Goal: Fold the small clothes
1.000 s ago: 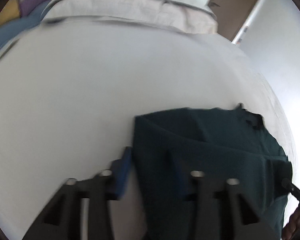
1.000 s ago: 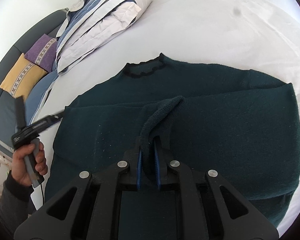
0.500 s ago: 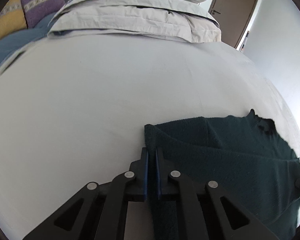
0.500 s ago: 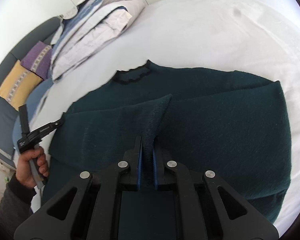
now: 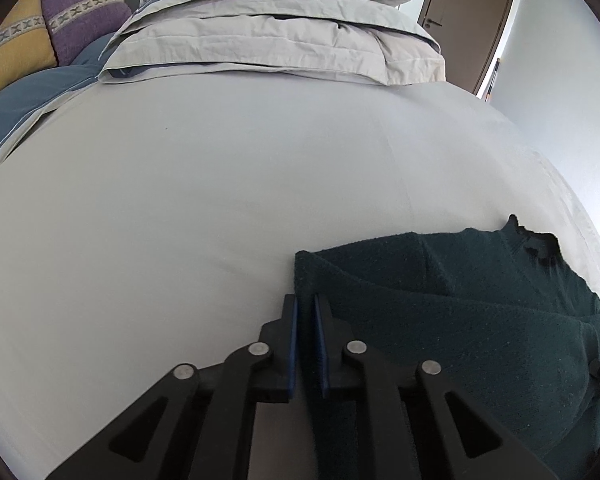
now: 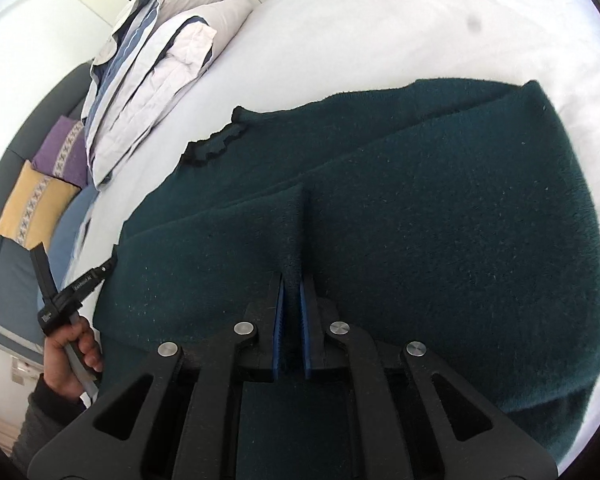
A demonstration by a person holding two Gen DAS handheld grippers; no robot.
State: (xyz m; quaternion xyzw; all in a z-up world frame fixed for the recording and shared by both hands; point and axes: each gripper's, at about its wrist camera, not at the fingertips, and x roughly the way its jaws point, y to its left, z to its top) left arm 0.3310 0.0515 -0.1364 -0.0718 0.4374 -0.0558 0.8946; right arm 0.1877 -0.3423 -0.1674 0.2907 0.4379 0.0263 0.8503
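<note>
A dark green sweater [image 6: 440, 216] with a black frilled collar [image 6: 216, 144] lies on the white bed sheet [image 6: 380, 32]. My right gripper [image 6: 291, 280] is shut on a folded sleeve cuff [image 6: 292, 232] over the sweater's middle. My left gripper [image 5: 304, 304] is shut on the sweater's left edge [image 5: 304, 276]; the sweater [image 5: 480, 312] spreads to its right. The left gripper also shows in the right wrist view [image 6: 100, 272], held by a hand at the sweater's left edge.
A stack of folded white and blue bedding [image 5: 276, 32] lies at the far end of the bed. Purple [image 5: 84, 8] and yellow [image 5: 12, 52] cushions sit on a blue sofa at the left. A brown door [image 5: 472, 20] stands at the back right.
My left gripper was open beside the sweater's edge a second ago and has closed on it. My right gripper has carried the sleeve cuff lower, flatter onto the sweater.
</note>
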